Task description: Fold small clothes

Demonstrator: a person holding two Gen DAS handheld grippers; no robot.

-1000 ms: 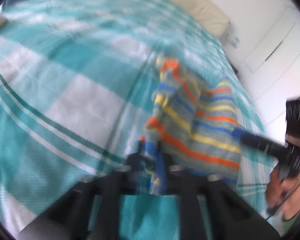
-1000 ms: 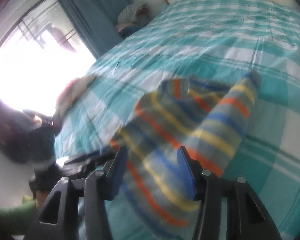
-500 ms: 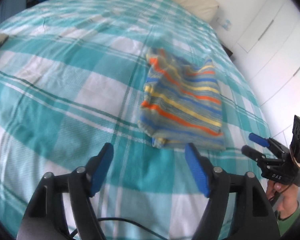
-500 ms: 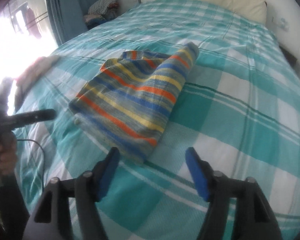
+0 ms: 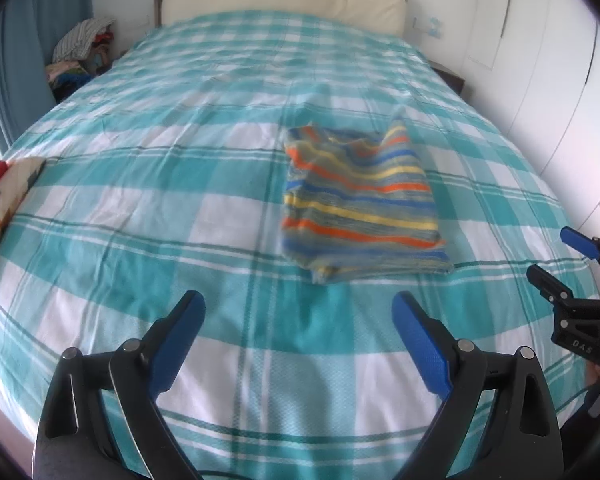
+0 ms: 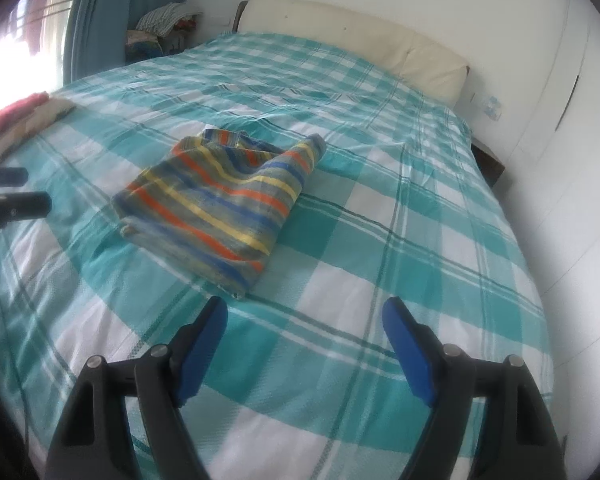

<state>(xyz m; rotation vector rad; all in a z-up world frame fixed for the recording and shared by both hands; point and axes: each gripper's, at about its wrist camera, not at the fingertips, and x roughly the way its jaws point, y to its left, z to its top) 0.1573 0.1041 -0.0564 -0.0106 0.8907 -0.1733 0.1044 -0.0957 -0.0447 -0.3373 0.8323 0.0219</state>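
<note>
Both tongs stand wide open and hold nothing: the left tongs (image 5: pixel 298 312) hang above the foot end of the bed (image 5: pixel 140 208), and the right tongs (image 6: pixel 304 320) hang above its near right part. A second ago each pair was clamped on the striped garment (image 5: pixel 360 204) and it hung lifted and crumpled; half a second ago it already lay released, and since then both pairs have drawn further back from it, so more of the checked cover shows between the blue pads and the cloth.

The garment lies folded into a rough rectangle on the bed, right of the middle line and nearer the foot than the headboard (image 5: pixel 280 4). Its long axis runs from foot to head. The thick folded edge faces the foot end; the far end is looser, with one corner sticking up toward the headboard.

The left view shows the right tongs at its right border, well apart from the garment, and a pile of clothes (image 5: pixel 80 52) beside the curtain (image 5: pixel 16 60). The right view shows the garment (image 6: pixel 224 196) at a slant, the left tongs (image 6: pixel 8 192) at its left border, and a red and cream heap (image 6: pixel 24 116) at the bed's left edge.
</note>
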